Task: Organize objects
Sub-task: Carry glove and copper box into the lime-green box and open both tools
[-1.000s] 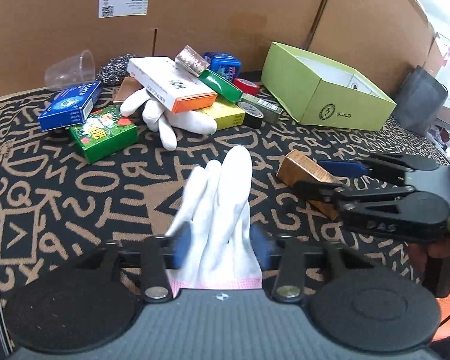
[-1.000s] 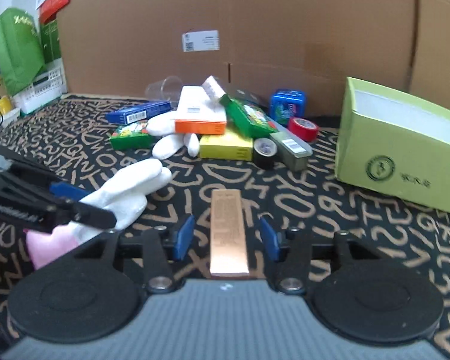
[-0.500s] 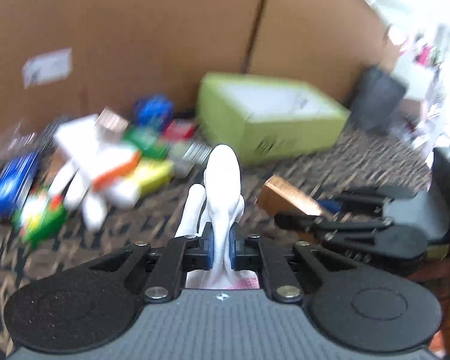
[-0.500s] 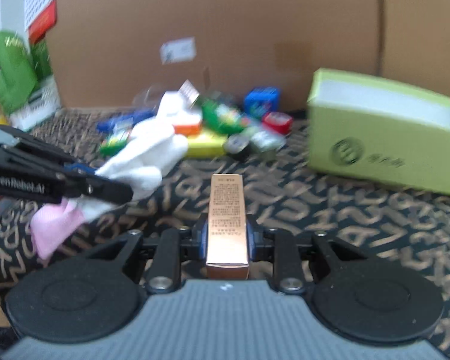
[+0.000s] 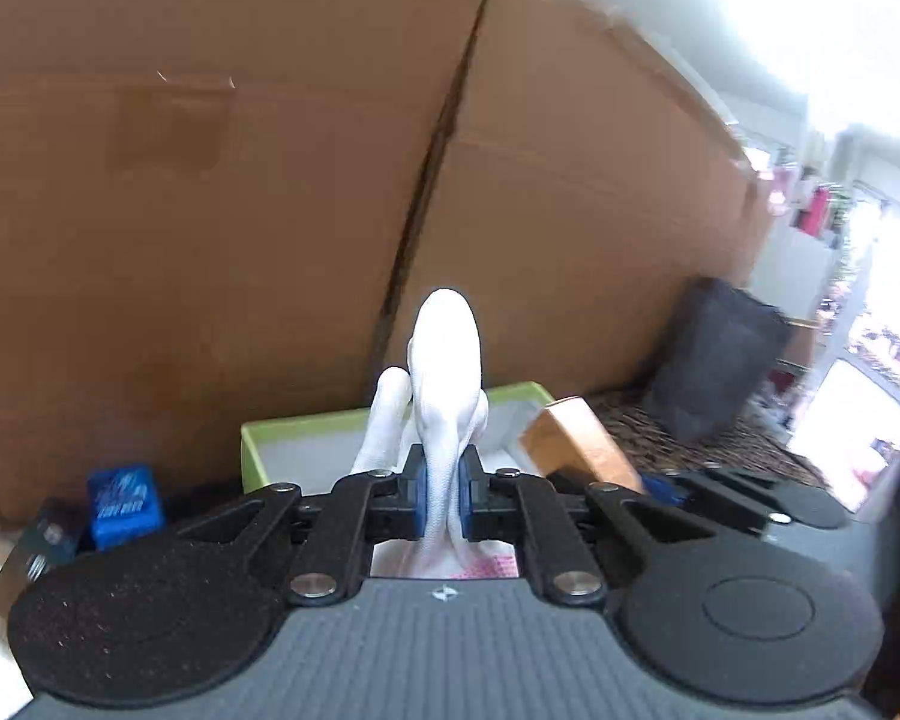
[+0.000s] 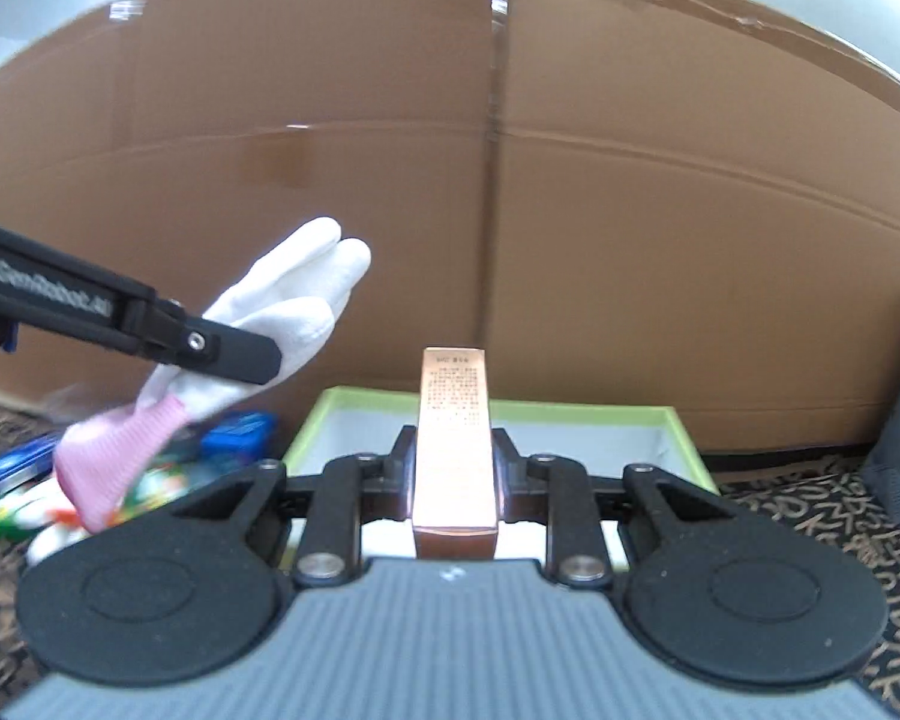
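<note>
My left gripper (image 5: 442, 495) is shut on a white glove (image 5: 447, 360) with a pink cuff and holds it in the air in front of the open green box (image 5: 306, 423). The glove also shows in the right wrist view (image 6: 282, 300), hanging from the left gripper (image 6: 234, 354). My right gripper (image 6: 455, 480) is shut on a long copper-coloured box (image 6: 455, 432), held up just before the green box (image 6: 678, 426). The copper box also shows in the left wrist view (image 5: 576, 438), to the right of the glove.
A tall cardboard wall (image 6: 630, 210) stands right behind the green box. A pile of small boxes lies to the left, among them a blue one (image 5: 125, 504) and a green one (image 6: 6, 516). A dark bag (image 5: 714, 360) sits at the right on the patterned cloth (image 6: 810, 504).
Both grippers closed on their objects, lifted them off the cloth and carried them forward and up toward the green box. The views now tilt up at the cardboard wall.
</note>
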`<state>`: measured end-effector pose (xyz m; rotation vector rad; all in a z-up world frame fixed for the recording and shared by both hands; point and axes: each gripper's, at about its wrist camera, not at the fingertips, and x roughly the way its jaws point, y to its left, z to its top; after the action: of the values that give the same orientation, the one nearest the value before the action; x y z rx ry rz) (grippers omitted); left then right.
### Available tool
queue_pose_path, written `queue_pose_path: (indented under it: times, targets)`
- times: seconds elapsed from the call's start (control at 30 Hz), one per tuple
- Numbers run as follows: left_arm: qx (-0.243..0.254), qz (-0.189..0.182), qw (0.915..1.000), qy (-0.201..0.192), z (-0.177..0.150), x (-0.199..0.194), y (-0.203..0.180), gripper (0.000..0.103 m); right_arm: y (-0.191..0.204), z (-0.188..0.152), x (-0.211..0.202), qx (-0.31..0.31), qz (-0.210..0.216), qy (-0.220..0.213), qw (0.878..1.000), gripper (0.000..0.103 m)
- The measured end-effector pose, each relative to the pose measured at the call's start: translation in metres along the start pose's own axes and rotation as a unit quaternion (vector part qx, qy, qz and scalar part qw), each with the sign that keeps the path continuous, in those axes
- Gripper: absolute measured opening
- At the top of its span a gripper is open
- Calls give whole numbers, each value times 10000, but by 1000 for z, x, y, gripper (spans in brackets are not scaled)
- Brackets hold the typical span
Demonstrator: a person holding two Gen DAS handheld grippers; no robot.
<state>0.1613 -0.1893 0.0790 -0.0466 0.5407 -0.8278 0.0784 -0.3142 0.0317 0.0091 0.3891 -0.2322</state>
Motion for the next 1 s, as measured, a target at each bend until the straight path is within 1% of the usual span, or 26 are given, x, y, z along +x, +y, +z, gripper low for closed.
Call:
queue_pose_path:
  times: [0.07, 0.13, 0.27, 0.37, 0.4, 0.43, 0.47, 0.5, 0.53, 0.57, 0.63, 0.73, 0.77, 0.87, 0.93, 1.0]
  targets:
    - [9, 120, 9998, 126, 2, 32, 4, 9, -8, 4, 27, 22, -148, 134, 9998, 24]
    - [-12, 123, 9993, 350, 0, 58, 9, 9, -15, 1, 57, 90, -151, 412, 9990, 24]
    - [-12, 179, 9972, 724, -13, 92, 15, 9, -19, -14, 109, 100, -9, 1038, 9945, 24]
    - [41, 174, 9964, 831, -20, 106, 18, 9, -17, -26, 134, 65, 55, 1312, 9913, 24]
    - [48, 152, 9966, 804, -22, 108, 18, 15, -16, -28, 141, 38, 62, 1378, 9904, 24]
    - [25, 110, 9970, 771, -24, 109, 19, 38, -14, -30, 147, -16, 113, 1428, 9897, 24]
    - [-42, 41, 9968, 803, -26, 109, 21, 58, -13, -31, 149, -58, 179, 1426, 9896, 30]
    - [-153, 36, 9964, 833, -28, 106, 21, 87, -13, -31, 150, -98, 208, 1388, 9900, 39]
    - [-236, 34, 9973, 691, -30, 101, 23, 90, -12, -31, 148, -149, 164, 1296, 9913, 60]
    - [-277, 66, 9982, 526, -29, 96, 29, 90, -12, -30, 145, -229, 96, 1165, 9929, 72]
    - [-273, 78, 9985, 475, -28, 88, 32, 90, -11, -29, 138, -377, -51, 976, 9945, 78]
    - [-391, 47, 9983, 420, -27, 80, 34, 90, -10, -28, 119, -322, -227, 753, 9964, 94]
    - [-404, 43, 9984, 402, -28, 74, 32, 90, -18, -29, 107, -282, -245, 686, 9969, 97]
    - [-373, 105, 9987, 320, -29, 48, 28, 90, -14, -28, 89, -184, -207, 513, 9983, 101]
    - [-359, 124, 9990, 252, -35, 29, 27, 90, -6, -33, 68, -122, -189, 383, 9990, 103]
    - [-391, 161, 9988, 245, -43, 11, 24, 90, 2, -35, 54, -80, -65, 239, 9997, 103]
